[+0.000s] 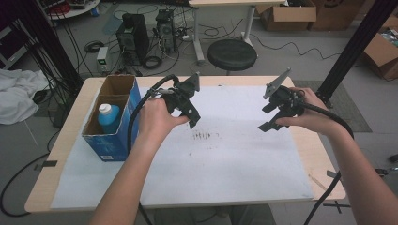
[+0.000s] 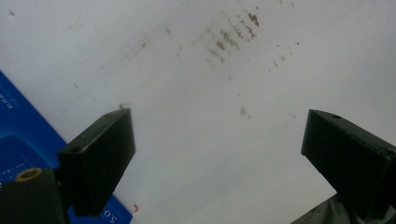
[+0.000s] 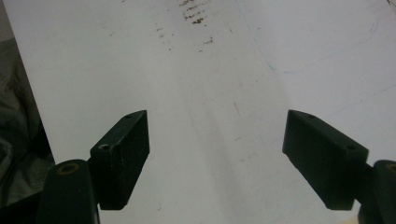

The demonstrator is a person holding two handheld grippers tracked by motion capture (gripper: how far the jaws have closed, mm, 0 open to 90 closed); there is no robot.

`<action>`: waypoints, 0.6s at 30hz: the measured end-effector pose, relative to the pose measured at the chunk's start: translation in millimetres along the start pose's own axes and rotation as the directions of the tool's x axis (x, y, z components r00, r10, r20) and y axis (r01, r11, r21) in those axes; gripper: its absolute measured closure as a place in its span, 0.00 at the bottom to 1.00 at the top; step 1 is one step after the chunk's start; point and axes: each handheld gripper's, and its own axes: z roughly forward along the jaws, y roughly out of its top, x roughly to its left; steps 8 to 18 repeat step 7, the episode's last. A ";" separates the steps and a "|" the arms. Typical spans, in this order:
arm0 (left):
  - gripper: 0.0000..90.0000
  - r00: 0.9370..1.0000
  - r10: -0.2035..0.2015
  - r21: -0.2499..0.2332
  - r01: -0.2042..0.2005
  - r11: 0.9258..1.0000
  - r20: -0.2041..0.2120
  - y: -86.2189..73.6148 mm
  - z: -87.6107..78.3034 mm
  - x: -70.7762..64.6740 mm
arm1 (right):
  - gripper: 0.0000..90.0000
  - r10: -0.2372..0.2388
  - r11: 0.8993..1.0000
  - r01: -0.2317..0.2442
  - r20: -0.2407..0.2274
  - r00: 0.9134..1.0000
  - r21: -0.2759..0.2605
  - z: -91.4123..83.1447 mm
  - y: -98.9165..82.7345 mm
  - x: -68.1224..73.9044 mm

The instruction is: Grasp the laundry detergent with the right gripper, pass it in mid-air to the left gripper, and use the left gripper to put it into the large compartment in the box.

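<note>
Blue box (image 1: 114, 123) hides the bottle (image 1: 109, 116) — perhaps half-full.

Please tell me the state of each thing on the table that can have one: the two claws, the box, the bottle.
Left claw: open, holding nothing, above the white sheet.
Right claw: open, holding nothing, above the sheet.
Blue box: upright, top open.
Bottle: upright inside the box, white cap on.
</note>
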 end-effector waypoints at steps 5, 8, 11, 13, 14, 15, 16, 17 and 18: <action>0.11 1.000 0.005 -0.001 -0.005 1.000 -0.003 0.5 0.1 -1.3 | 0.26 0.002 1.000 -0.002 -0.003 1.000 -0.001 1.0 -1.5 0.4; 0.12 1.000 0.007 0.000 -0.007 1.000 0.000 0.8 0.4 -1.7 | 0.26 0.003 1.000 -0.003 -0.002 1.000 0.000 1.3 -2.2 0.2; 0.12 1.000 0.007 0.000 -0.007 1.000 0.000 0.8 0.4 -1.7 | 0.26 0.003 1.000 -0.003 -0.002 1.000 0.000 1.3 -2.2 0.2; 0.12 1.000 0.007 0.000 -0.007 1.000 0.000 0.8 0.4 -1.7 | 0.26 0.003 1.000 -0.003 -0.002 1.000 0.000 1.3 -2.2 0.2; 0.12 1.000 0.007 0.000 -0.007 1.000 0.000 0.8 0.4 -1.7 | 0.26 0.003 1.000 -0.003 -0.002 1.000 0.000 1.3 -2.2 0.2; 0.12 1.000 0.007 0.000 -0.007 1.000 0.000 0.8 0.4 -1.7 | 0.26 0.003 1.000 -0.003 -0.002 1.000 0.000 1.3 -2.2 0.2; 0.12 1.000 0.007 0.000 -0.007 1.000 0.000 0.8 0.4 -1.7 | 0.26 0.003 1.000 -0.003 -0.002 1.000 0.000 1.3 -2.2 0.2; 0.12 1.000 0.007 0.000 -0.007 1.000 0.000 0.8 0.4 -1.7 | 0.26 0.003 1.000 -0.003 -0.002 1.000 0.000 1.3 -2.2 0.2; 0.12 1.000 0.007 0.000 -0.007 1.000 0.000 0.8 0.4 -1.7 | 0.26 0.003 1.000 -0.003 -0.002 1.000 0.000 1.3 -2.2 0.2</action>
